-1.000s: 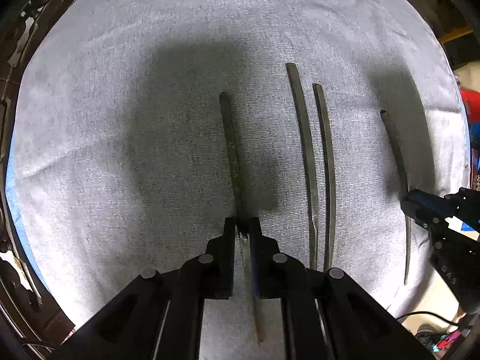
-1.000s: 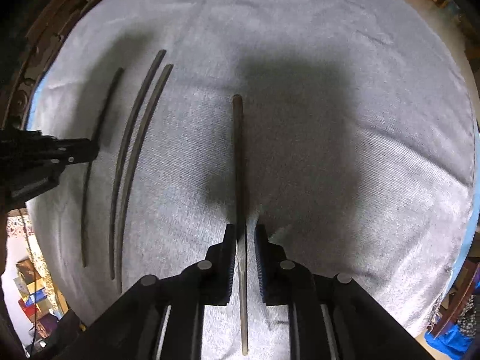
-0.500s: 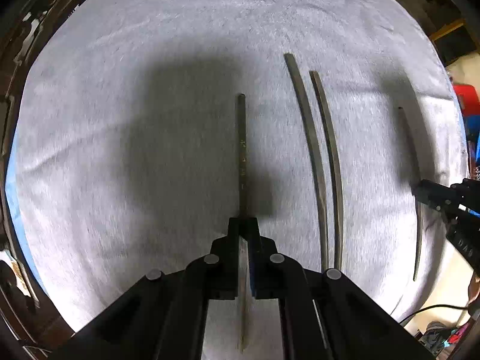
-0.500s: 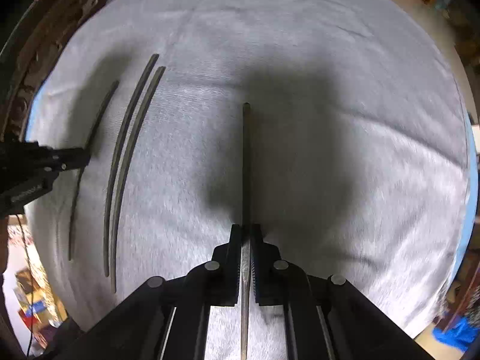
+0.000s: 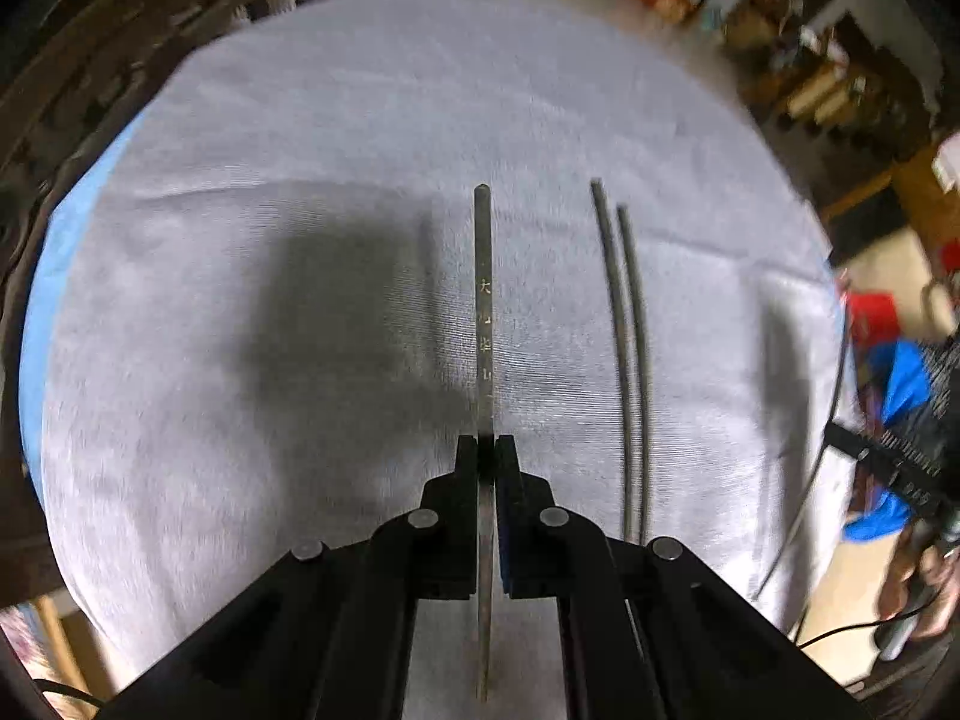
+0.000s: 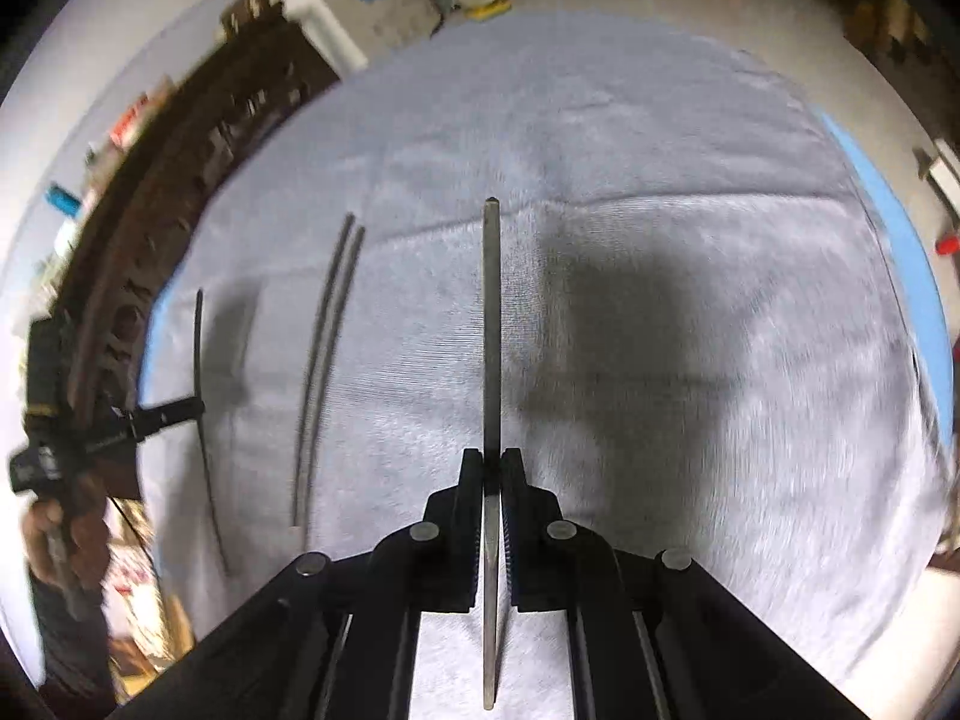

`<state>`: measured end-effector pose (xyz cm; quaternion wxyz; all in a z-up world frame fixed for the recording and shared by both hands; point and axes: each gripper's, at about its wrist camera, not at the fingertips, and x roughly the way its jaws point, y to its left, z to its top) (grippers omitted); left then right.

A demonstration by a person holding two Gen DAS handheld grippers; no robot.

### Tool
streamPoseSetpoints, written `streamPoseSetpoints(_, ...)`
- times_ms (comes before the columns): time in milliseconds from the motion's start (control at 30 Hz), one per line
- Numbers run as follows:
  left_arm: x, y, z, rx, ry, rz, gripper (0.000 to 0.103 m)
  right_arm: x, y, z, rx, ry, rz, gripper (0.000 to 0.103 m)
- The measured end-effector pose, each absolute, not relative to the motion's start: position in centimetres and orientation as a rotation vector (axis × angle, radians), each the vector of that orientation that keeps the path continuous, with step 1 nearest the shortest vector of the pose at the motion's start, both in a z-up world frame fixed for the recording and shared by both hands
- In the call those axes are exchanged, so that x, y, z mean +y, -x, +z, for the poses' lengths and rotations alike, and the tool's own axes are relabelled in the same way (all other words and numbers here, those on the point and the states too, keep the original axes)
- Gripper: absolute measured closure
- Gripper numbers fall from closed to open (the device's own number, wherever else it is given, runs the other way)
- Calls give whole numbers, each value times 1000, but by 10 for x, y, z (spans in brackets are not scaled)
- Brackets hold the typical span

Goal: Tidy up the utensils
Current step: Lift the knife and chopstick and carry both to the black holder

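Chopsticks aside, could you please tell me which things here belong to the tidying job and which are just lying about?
Part of the job:
- chopstick clamped in the left gripper
- chopstick clamped in the right gripper
- pair of chopsticks lying side by side on the grey cloth

Just lying about:
- white cabinet
- cluttered shelves

Bare grey cloth lies wide around; only the paired chopsticks lie between both tongs.
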<state>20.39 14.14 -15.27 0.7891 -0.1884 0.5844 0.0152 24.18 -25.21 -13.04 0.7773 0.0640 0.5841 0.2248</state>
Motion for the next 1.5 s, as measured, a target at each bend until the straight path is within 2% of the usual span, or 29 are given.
streamPoseSetpoints(400, 137, -116, -90, 1000, 515, 29, 98, -319, -173, -93, 998, -547, 510, 96)
streamPoseSetpoints(633, 115, -76, -28, 855, 540, -22, 98, -328, -144, -63, 859, -644, 544, 96)
streamPoseSetpoints(867, 93, -51, 1, 749, 525, -73, 98, -313, -122, -39, 768, -664, 604, 96)
streamPoseSetpoints(1500, 47, -29, -24, 681, 410, -55, 98, -266, -74, -30, 698, -458, 659, 96)
